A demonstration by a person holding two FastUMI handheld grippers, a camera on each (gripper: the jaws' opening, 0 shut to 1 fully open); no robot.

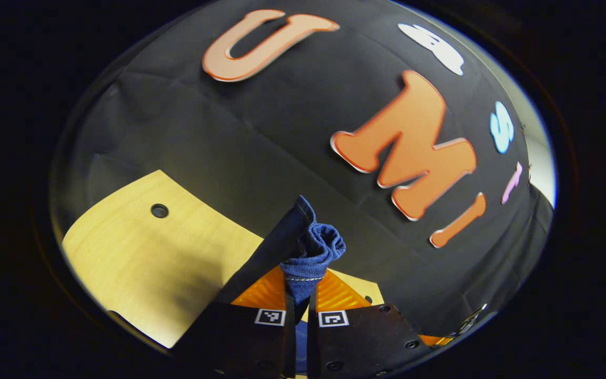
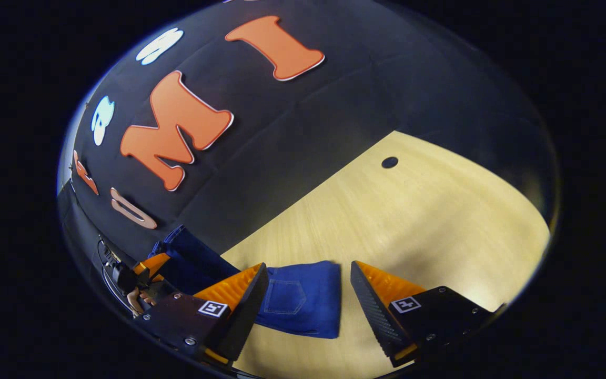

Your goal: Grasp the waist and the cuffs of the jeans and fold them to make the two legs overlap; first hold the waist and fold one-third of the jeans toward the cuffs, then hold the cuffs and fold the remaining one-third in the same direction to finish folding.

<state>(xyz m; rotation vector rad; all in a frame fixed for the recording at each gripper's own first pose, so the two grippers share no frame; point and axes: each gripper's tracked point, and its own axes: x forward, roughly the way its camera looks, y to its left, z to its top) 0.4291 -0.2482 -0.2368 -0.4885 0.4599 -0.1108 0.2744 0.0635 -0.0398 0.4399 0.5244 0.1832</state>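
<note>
Jeans [image 2: 303, 300] pinched in left tongs [image 1: 301, 295]; right tongs [image 2: 308, 295] wide apart, empty.

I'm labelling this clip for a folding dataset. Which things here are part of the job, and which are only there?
Part of the job:
- jeans
- left gripper, shut on a bunched fold of denim
- right gripper, open over the back pocket

Only there:
- wooden table
- round hole in the tabletop
</note>
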